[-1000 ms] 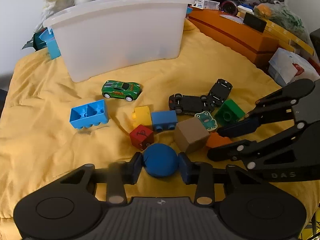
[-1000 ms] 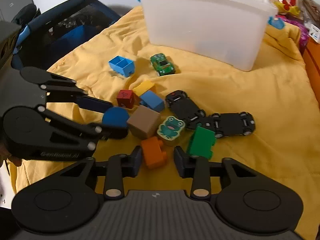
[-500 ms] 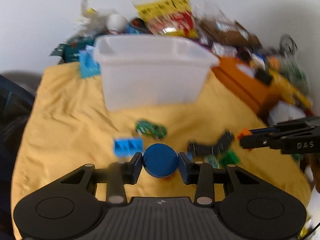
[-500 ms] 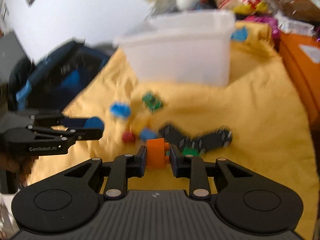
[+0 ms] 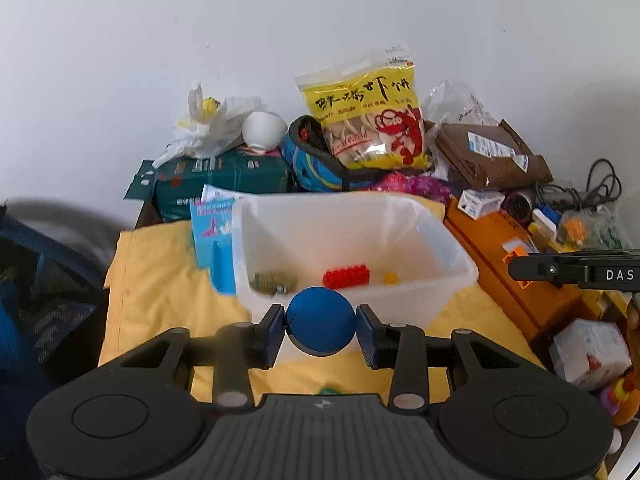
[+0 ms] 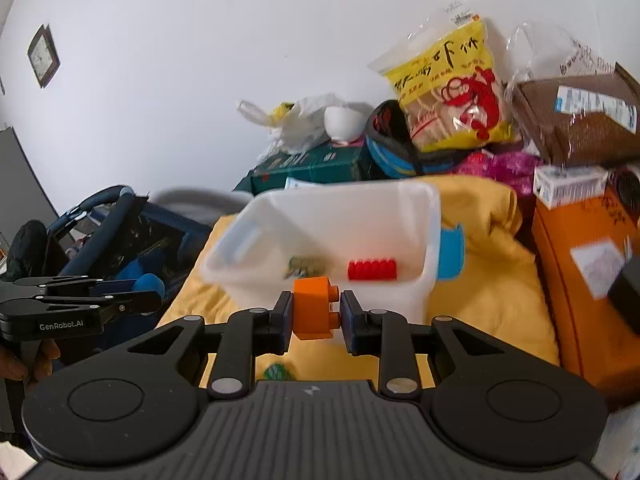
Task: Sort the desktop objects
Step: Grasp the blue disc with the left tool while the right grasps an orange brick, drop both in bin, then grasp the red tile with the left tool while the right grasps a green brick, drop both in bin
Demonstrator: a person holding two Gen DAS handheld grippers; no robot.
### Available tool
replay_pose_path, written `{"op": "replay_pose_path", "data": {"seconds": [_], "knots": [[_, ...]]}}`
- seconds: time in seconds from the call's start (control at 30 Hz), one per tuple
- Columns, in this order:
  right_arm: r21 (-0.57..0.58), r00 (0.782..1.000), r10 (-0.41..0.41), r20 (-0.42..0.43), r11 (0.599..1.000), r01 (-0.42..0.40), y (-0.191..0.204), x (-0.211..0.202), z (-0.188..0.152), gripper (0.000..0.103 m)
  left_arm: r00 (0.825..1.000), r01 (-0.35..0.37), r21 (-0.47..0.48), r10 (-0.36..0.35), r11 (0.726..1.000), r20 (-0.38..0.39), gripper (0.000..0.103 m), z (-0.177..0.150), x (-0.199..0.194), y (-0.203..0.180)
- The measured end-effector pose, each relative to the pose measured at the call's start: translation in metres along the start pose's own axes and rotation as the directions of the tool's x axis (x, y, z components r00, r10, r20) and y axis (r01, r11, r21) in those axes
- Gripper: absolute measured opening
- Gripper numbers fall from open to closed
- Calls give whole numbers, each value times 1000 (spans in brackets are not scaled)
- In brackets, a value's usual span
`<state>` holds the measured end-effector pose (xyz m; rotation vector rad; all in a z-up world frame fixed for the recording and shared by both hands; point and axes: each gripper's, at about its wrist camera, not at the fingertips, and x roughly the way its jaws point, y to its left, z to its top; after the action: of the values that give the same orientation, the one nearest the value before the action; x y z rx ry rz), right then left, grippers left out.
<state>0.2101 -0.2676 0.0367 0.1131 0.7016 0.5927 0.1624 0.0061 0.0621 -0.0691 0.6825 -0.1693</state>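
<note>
My left gripper (image 5: 321,330) is shut on a blue ball (image 5: 321,325) and holds it up in front of the near wall of the white plastic bin (image 5: 460,256). My right gripper (image 6: 315,317) is shut on an orange brick (image 6: 314,312), also raised before the bin (image 6: 430,240). Inside the bin lie a red brick (image 5: 345,275), a small yellow piece (image 5: 391,278) and a camouflage toy car (image 5: 273,281). The left gripper with the ball shows at the left of the right wrist view (image 6: 144,294).
The bin stands on a yellow cloth (image 5: 160,288). Behind it are a snack bag (image 5: 364,120), a green box (image 5: 224,176) and plastic bags. An orange box (image 6: 592,280) is on the right. A dark stroller (image 6: 112,240) is on the left.
Both grippers rose from the toy pile with their objects and moved toward the bin. The right gripper closed on the orange brick. The bin's inside is now in view.
</note>
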Motion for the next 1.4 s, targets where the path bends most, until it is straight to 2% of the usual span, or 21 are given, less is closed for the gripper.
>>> {"op": "replay_pose_path", "data": {"seconds": [0.3, 0.53, 0.8, 0.93, 1.0, 1.03, 1.07, 1.23, 1.3, 1.4], "knots": [[-33, 999, -32, -32, 999, 31, -6, 20, 45, 28, 999, -9, 16, 9, 1000, -40, 42, 51, 33, 0], [-37, 994, -49, -96, 998, 46, -6, 44, 66, 28, 994, -7, 19, 9, 1000, -111, 42, 72, 61, 0], [-96, 979, -114, -170, 990, 99, -5, 77, 80, 28, 984, -7, 55, 16, 998, -175, 42, 89, 89, -7], [-102, 967, -138, -212, 988, 118, -7, 92, 78, 28, 975, -15, 55, 27, 998, -221, 43, 90, 103, -10], [-111, 965, -158, -209, 984, 138, -6, 96, 79, 32, 972, -54, 58, 66, 997, -224, 57, 88, 108, -12], [-117, 964, -172, -201, 982, 151, -6, 97, 79, 48, 973, -80, 62, 91, 995, -214, 66, 88, 109, -12], [-119, 965, -181, -189, 980, 161, -7, 96, 79, 62, 973, -102, 67, 113, 993, -201, 69, 86, 109, -12], [-108, 971, -168, -171, 983, 151, -12, 88, 70, 63, 977, -111, 30, 114, 993, -181, 69, 72, 102, 0], [-100, 978, -143, -153, 987, 128, -13, 76, 59, 64, 983, -88, 23, 91, 996, -157, 69, 60, 92, 3], [-108, 983, -120, -142, 989, 105, -12, 55, 23, 64, 992, -47, 64, 54, 997, -111, 69, 20, 71, -1]]}}
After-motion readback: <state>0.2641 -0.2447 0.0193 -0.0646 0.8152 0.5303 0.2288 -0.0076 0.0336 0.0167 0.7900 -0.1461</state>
